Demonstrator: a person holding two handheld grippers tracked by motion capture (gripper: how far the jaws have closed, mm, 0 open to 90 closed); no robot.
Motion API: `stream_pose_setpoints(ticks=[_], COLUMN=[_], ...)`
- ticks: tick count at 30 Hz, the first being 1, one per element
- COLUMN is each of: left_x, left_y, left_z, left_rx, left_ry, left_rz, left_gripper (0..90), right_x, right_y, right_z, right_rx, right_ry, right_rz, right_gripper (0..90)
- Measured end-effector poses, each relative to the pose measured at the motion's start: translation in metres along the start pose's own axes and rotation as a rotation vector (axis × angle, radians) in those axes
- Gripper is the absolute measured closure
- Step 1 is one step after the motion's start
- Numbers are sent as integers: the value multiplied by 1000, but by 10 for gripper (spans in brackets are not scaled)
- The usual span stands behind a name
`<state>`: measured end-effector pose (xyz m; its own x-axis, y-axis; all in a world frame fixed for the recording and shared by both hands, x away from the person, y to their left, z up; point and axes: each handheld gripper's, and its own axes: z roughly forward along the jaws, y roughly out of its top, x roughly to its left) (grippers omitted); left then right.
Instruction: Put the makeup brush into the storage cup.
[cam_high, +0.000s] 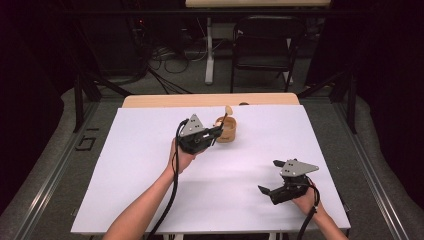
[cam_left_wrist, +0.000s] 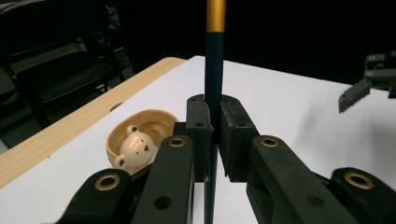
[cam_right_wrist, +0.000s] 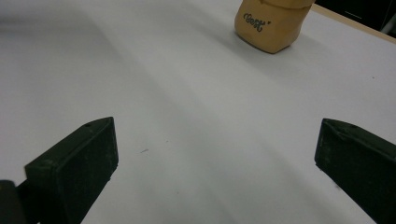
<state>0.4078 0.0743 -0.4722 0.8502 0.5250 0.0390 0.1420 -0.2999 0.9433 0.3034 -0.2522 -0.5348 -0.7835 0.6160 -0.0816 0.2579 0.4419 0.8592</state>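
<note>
The left tool (cam_left_wrist: 213, 135) is clamped on a thin dark-blue rod with a gold upper section (cam_left_wrist: 214, 70), most likely a pen or a spoon handle. It holds the rod above the white surface (cam_high: 150, 170), just beside a tan ceramic cup with a small bear figure inside (cam_left_wrist: 135, 144). In the high view that cup (cam_high: 227, 131) stands toward the far middle of the surface, with the left tool (cam_high: 215, 131) at its near-left side.

The step in hand looks like carrying the rod at the cup, either lifting it out or bringing it in; the frames do not settle which. Either way, the next move calls for keeping the rod upright and clear of the cup rim and the bear.

In the left gripper view the rod's long axis runs straight up and down between the pads, gold end upward and away from the tool body.

The right tool (cam_high: 272, 176) rests at the near right, jaws wide apart and empty, facing the cup (cam_right_wrist: 272, 23) from well away.
</note>
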Motion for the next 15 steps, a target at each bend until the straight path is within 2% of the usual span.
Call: stream_pose_setpoints(ticks=[4, 15], left_x=[6, 14], left_y=[5, 19], left_z=[4, 16], left_rx=[-9, -26], left_ry=[9, 25], left_rz=[-8, -14], left_gripper=[832, 831], right_x=[-1, -1], right_y=[-1, -1], right_z=[1, 2], right_rx=[9, 19], right_ry=[3, -1], right_rz=[14, 9], right_gripper=[0, 0])
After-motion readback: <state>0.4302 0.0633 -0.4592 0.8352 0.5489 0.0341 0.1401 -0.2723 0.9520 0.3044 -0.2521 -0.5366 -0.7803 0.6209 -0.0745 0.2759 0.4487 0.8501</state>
